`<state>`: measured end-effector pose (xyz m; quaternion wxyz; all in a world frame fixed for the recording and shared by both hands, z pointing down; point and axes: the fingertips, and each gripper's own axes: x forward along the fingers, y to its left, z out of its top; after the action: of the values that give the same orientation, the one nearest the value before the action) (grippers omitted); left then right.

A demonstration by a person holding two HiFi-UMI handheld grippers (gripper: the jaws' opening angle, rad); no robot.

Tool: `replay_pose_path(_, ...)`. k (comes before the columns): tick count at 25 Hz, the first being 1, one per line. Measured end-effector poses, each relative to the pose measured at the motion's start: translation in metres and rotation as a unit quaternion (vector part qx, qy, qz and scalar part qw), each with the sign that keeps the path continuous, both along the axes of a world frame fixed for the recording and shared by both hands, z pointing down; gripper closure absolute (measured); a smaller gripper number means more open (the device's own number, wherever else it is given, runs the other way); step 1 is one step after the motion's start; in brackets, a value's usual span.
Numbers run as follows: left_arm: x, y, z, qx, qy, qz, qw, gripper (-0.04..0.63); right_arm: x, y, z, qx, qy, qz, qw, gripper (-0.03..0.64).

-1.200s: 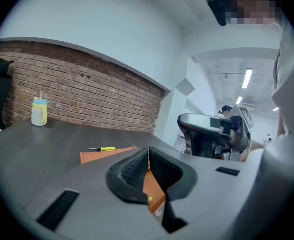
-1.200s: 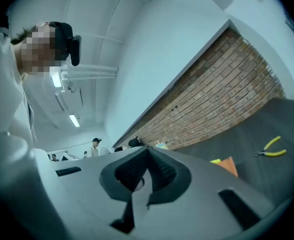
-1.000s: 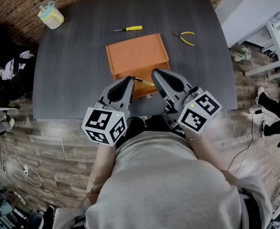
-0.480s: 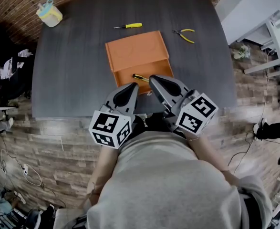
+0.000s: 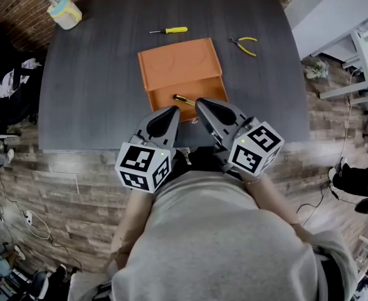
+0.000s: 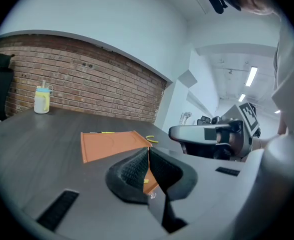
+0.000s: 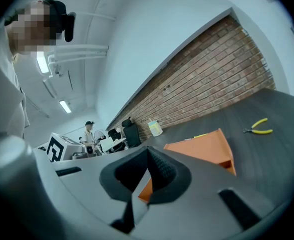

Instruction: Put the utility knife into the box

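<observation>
The utility knife [image 5: 184,100] lies inside the open tray of the orange box [image 5: 178,64], slanted across it, its yellow-and-black body just beyond the tip of the right tool [image 5: 204,105]. The box's lid lies flat on the desk [image 5: 96,86] beyond the tray, so the placing looks done to me.

The right tool's jaws are pressed together with nothing between them. The left tool [image 5: 170,113] is closed and empty as well, its ribbed pads meeting in its own view. Both tools hang low over the near edge of the desk, pointing at the box's near wall.

Risks, as I judge them:
- The box sits near the desk's front edge. A forward nudge from either tool tip could shove the tray and jolt the knife
- A tool catching the near wall while pulling back could drag the box towards the edge, or tip it off
- The right tool's tip is so near the knife's end that I cannot tell whether they touch. A sideways sweep there could flick the knife out of the tray
- The lid is open, so nothing keeps the knife in if the box is bumped

Count: two tools, one box, one utility knife, one yellow-handled screwdriver [image 5: 169,30], one pair of yellow-handled pliers [image 5: 244,45], one lidded cup [image 5: 64,11]
</observation>
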<state>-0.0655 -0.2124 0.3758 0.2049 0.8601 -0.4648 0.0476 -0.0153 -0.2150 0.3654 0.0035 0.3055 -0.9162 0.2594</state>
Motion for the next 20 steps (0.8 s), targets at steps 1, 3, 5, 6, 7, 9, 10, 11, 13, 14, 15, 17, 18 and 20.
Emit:
replay_pose_path(1, -0.0008, -0.0008, -0.0002, 0.0, 0.0, -0.002, 1.0, 0.572, 0.0, -0.0004, 0.0003, -0.001, 0.0, -0.001, 1.0, 0.611)
replay_pose_path(3, -0.0022, -0.0026, -0.0012, 0.001, 0.001, -0.005, 1.0, 0.572, -0.0001, -0.0008, 0.0006, -0.002, -0.001, -0.002, 1.0, 0.611)
replay_pose_path(5, -0.0031, -0.0036, -0.0014, 0.002, 0.002, -0.007, 1.0, 0.572, -0.001, -0.0003, 0.0005, -0.004, -0.003, -0.005, 1.0, 0.611)
replay_pose_path(6, -0.0034, -0.0039, -0.0013, 0.002, 0.002, -0.007, 1.0, 0.572, -0.0014, 0.0001, 0.0004, -0.003, -0.003, -0.007, 1.0, 0.611)
replay_pose_path(7, -0.0037, -0.0042, -0.001, 0.002, 0.001, -0.008, 1.0, 0.572, -0.0017, 0.0005, 0.0007, -0.003, -0.003, -0.008, 1.0, 0.611)
replay_pose_path(9, -0.0037, -0.0041, -0.0011, 0.001, 0.002, -0.01, 0.9999, 0.572, -0.001, 0.0011, 0.0016, -0.006, -0.001, -0.008, 1.0, 0.611)
replay_pose_path(10, -0.0036, -0.0038, -0.0014, 0.001, 0.002, -0.011, 0.9999, 0.572, -0.0003, 0.0012, 0.0021, -0.007, 0.0, -0.007, 1.0, 0.611)
replay_pose_path(11, -0.0035, -0.0035, -0.0017, 0.001, 0.002, -0.01, 0.9999, 0.572, 0.0001, 0.0011, 0.0026, -0.009, 0.003, -0.006, 1.0, 0.611)
replay_pose_path(13, -0.0036, -0.0034, -0.0018, 0.0, 0.002, -0.009, 1.0, 0.572, 0.0003, 0.0003, 0.0043, -0.013, 0.008, -0.004, 1.0, 0.611)
replay_pose_path(14, -0.0036, -0.0034, -0.0014, -0.001, 0.003, -0.008, 1.0, 0.572, 0.0002, -0.0001, 0.0055, -0.014, 0.009, -0.003, 1.0, 0.611)
replay_pose_path(15, -0.0034, -0.0034, -0.0008, -0.001, 0.004, -0.008, 1.0, 0.572, 0.0003, -0.0004, 0.0067, -0.016, 0.01, -0.002, 1.0, 0.611)
replay_pose_path(17, -0.003, -0.0034, 0.0006, -0.002, 0.004, -0.007, 1.0, 0.572, 0.0008, -0.001, 0.0085, -0.019, 0.01, -0.001, 1.0, 0.611)
replay_pose_path(18, -0.0029, -0.0035, 0.0012, -0.003, 0.003, -0.006, 1.0, 0.572, 0.0009, -0.0012, 0.0087, -0.02, 0.007, -0.001, 1.0, 0.611)
replay_pose_path(20, -0.0033, -0.0035, 0.0016, -0.003, 0.003, -0.006, 1.0, 0.572, 0.0011, -0.0011, 0.0081, -0.021, 0.001, 0.0, 1.0, 0.611)
